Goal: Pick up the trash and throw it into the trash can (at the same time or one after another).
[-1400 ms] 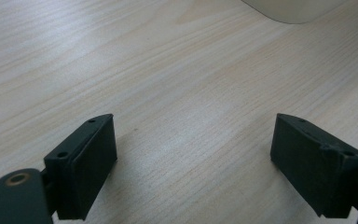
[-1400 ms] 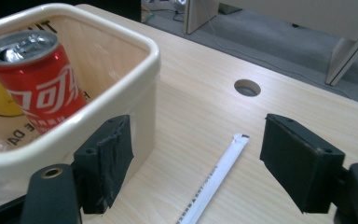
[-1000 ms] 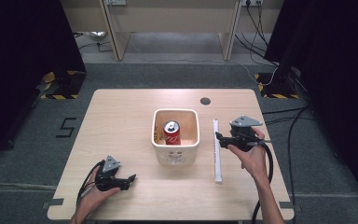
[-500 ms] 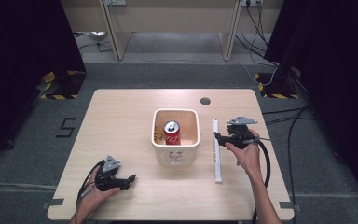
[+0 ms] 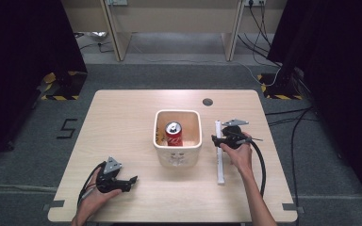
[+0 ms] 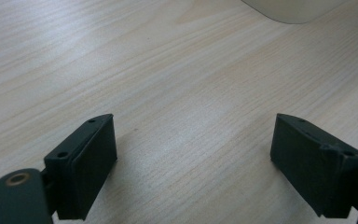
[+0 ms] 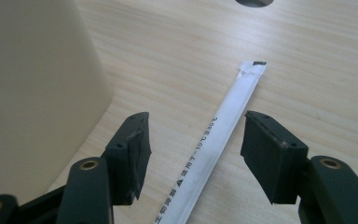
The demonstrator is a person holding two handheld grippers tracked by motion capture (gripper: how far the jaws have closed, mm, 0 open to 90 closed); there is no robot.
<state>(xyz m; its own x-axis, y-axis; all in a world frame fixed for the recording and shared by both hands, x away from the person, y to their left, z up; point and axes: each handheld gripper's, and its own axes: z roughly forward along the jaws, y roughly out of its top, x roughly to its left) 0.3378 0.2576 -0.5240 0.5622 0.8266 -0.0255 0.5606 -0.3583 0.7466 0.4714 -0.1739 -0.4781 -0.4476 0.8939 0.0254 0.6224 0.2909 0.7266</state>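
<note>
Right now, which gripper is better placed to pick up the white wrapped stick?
Right. The right gripper is open with the stick lying between its jaws beside the tub. The left gripper is open over bare table, across the tub.

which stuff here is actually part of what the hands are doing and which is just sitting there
In the job:
right gripper, jaws open either side of the white paper-wrapped stick
white paper-wrapped stick, flat on the table

Lying about:
cream bin
red can inside the bin
left gripper, open over bare wood
</note>
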